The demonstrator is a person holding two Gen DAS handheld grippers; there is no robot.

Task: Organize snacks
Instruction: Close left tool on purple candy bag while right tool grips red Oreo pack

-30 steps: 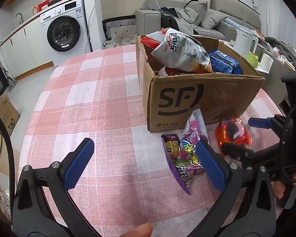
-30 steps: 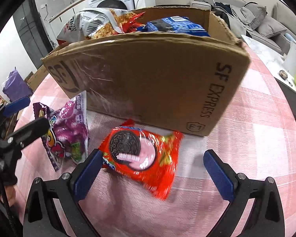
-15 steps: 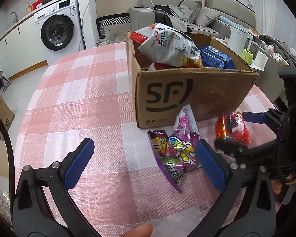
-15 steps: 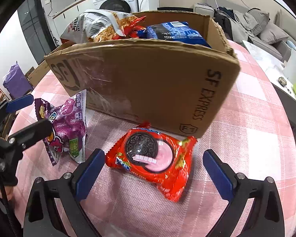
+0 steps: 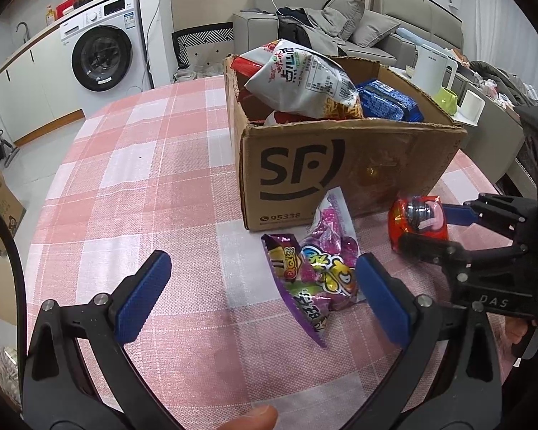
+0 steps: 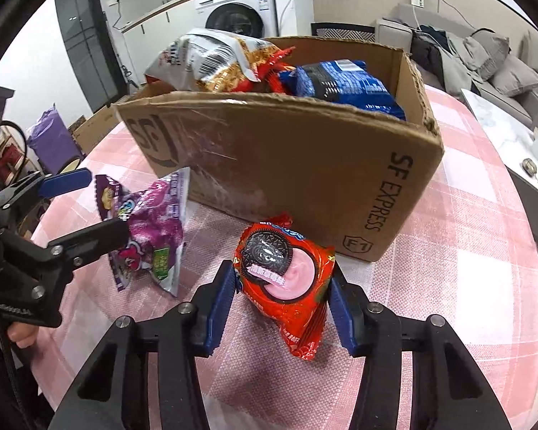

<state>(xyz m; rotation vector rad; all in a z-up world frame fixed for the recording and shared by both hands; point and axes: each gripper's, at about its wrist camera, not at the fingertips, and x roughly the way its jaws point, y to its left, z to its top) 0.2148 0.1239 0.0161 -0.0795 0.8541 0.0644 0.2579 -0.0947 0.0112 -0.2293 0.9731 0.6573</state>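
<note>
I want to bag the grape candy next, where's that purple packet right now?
The purple packet lies on the checked tablecloth before the cardboard box, left of the red cookie pack, beside the open left gripper.

The brown cardboard box (image 5: 344,165) hides the lower parts of the white noodle bag (image 5: 305,82) and the blue biscuit pack (image 5: 387,102) inside it. In the left wrist view, the right gripper (image 5: 434,227) covers the bottom of the red cookie packet (image 5: 418,220). The purple candy bag's (image 6: 150,222) small print is unreadable.
</note>
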